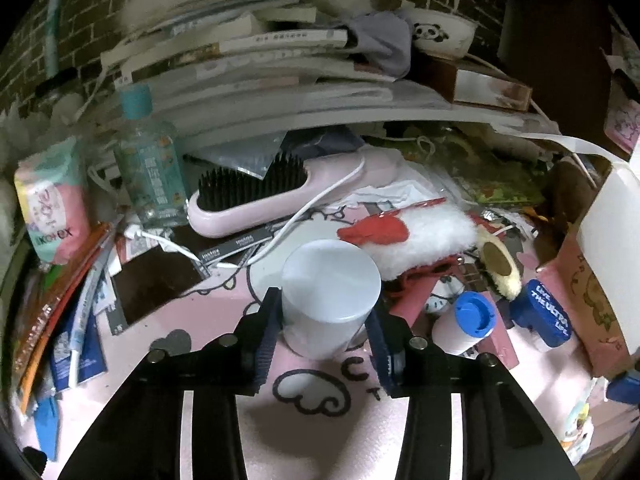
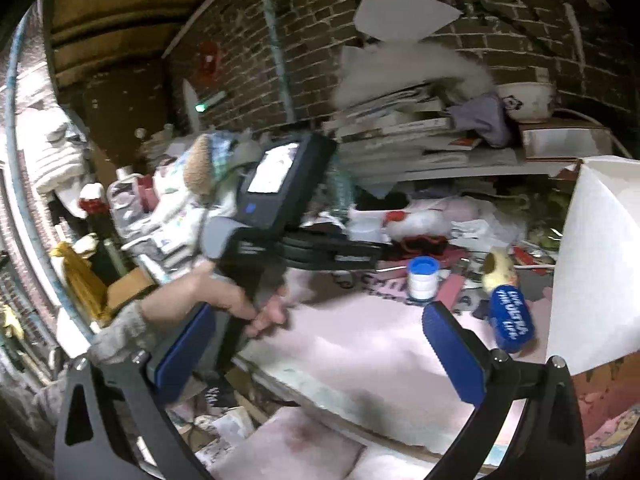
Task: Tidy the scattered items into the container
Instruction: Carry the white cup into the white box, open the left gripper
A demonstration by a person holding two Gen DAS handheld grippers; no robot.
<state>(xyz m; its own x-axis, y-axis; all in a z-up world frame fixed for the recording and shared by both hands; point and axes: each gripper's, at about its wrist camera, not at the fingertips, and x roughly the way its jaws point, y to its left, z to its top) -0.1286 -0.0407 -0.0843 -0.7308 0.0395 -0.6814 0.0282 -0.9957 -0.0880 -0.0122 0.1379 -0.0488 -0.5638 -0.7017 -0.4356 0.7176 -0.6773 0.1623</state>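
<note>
**A:** Left wrist view first — how far had you got?

**B:** Barely started, I'd judge. Nearest the lens, your left gripper (image 1: 325, 322) had its jaws drawn in narrow around the pale cylindrical jar (image 1: 330, 292), one blue pad at each flank and apparently touching it. The jar stood upright on the pink mat (image 1: 224, 312), not yet lifted as far as I could see.

**A:** And your other hand?

**B:** Your right gripper (image 2: 316, 352) was wide apart with nothing between the pads, hovering over the near edge of the mat. Your left hand (image 2: 240, 304) showed in that view, wrapped round its gripper's handle.

**A:** What remained loose?

**B:** Plenty. Just right of the jar stood a small white bottle with a blue cap (image 1: 464, 322); beyond it a blue labelled bottle (image 1: 540, 314) lay on its side beside a yellow plush piece (image 1: 500, 268). Behind the jar sat a white fluffy item with red trim (image 1: 420, 240), then the pink hairbrush (image 1: 256, 196) with a white cable (image 1: 280, 236) draped across it, a clear bottle with a teal cap (image 1: 150, 160), and a tissue pack (image 1: 54, 204) at the left.

**A:** Where was the container?

**B:** Probably the cardboard box (image 1: 588, 292) at the far right, its white flap raised — I couldn't see inside it, so whether you'd already dropped anything in, I can't say.
</note>
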